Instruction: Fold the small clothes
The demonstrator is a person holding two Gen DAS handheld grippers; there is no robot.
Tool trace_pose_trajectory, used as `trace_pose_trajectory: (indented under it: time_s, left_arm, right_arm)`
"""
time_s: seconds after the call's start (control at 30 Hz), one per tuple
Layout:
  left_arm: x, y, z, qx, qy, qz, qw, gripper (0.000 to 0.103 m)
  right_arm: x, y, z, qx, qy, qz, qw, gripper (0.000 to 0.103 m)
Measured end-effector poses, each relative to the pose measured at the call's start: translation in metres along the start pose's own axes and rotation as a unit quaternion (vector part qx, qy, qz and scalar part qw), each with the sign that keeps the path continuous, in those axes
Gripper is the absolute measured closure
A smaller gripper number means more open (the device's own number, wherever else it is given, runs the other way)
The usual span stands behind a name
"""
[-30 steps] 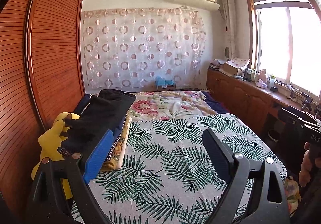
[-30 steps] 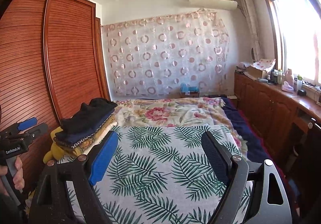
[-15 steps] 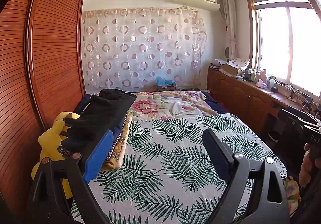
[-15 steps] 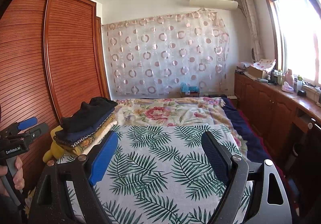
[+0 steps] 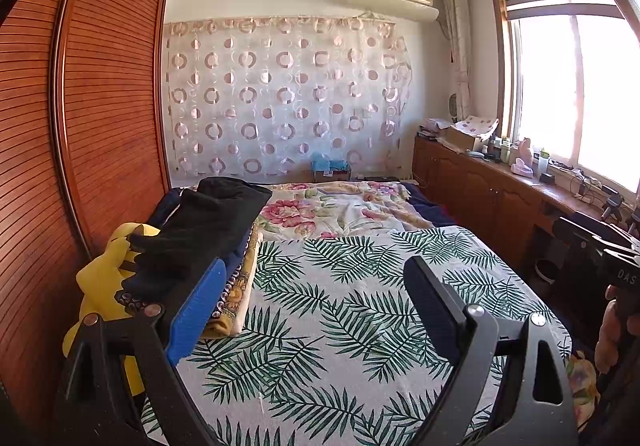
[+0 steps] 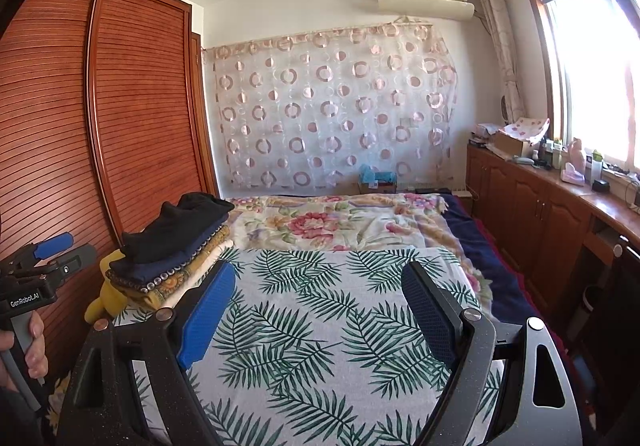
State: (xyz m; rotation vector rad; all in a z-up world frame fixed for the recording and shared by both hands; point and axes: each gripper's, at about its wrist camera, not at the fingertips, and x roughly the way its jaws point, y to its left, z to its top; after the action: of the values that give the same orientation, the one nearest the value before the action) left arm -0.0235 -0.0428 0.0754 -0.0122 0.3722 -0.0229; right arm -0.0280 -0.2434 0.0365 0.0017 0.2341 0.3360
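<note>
On the bed's left edge, beside the wooden wardrobe [image 5: 108, 118], a stack of folded clothes [image 5: 200, 238] sits with a black garment on top and a yellow plush toy [image 5: 100, 278] just behind it. Above the palm-leaf sheet [image 5: 340, 306], the left tool [image 5: 312, 286] hangs wide open, gripping nothing. Likewise the right tool [image 6: 316, 290] gapes empty over the same sheet.

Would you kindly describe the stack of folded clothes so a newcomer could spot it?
Find the bed with the palm-leaf cover. At its left edge, beside the wardrobe, sits the stack of folded clothes: black on top, navy and gold-patterned layers beneath, the only pile there.
</note>
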Motion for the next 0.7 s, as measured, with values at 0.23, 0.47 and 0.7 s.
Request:
trace_pose_trajectory:
  time_s: [0.23, 0.47, 0.7]
  left_arm:
    - [0.0, -0.0022, -0.002, -0.001, -0.001, 0.001, 1.0, 0.012]
    - [0.0, -0.0022, -0.0022, -0.001, -0.001, 0.001, 1.0, 0.012]
    - [0.0002, -0.002, -0.0025, -0.001, -0.001, 0.0, 1.0, 0.012]
  right_arm:
    - [0.0005, -0.0051, 0.0001, -0.002, 0.0, 0.0, 1.0, 0.017]
    - [0.0005, -0.007, 0.0006, -0.003, 0.0, 0.0, 1.0, 0.017]
    - [0.0013, -0.0082, -0.0001, -0.003, 0.0, -0.001, 1.0, 0.017]
